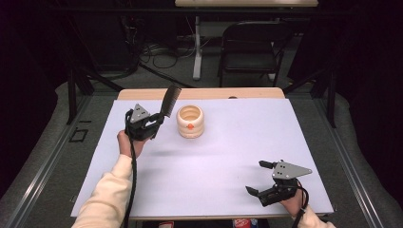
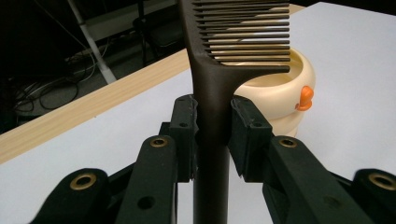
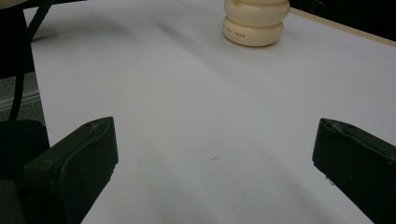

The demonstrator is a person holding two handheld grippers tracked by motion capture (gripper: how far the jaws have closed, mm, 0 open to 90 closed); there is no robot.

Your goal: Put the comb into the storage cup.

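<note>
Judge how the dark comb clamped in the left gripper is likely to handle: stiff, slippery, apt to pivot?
The comb looks like rigid plastic, standing straight from the left gripper. Held low on its smooth handle, it might pivot if the teeth catch the cream cup. It probably weighs little.

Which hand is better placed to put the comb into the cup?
Left: its gripper already grips the comb beside the cup. The right gripper is open, far away.
</note>
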